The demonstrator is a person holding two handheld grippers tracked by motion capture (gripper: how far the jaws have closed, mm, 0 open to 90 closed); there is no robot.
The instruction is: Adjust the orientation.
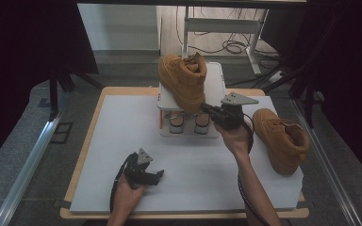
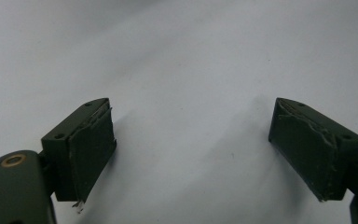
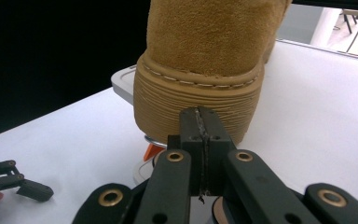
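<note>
While pressed together, right tongs (image 3: 200,122) touch boot (image 3: 200,60).

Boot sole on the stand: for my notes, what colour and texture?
Tan, finely ribbed sole; the right gripper view shows it best.

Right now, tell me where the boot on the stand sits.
In the high view the boot on the stand is at the table's far middle, atop a white stand. The shut right gripper is at its sole; the second boot lies to the right.
</note>
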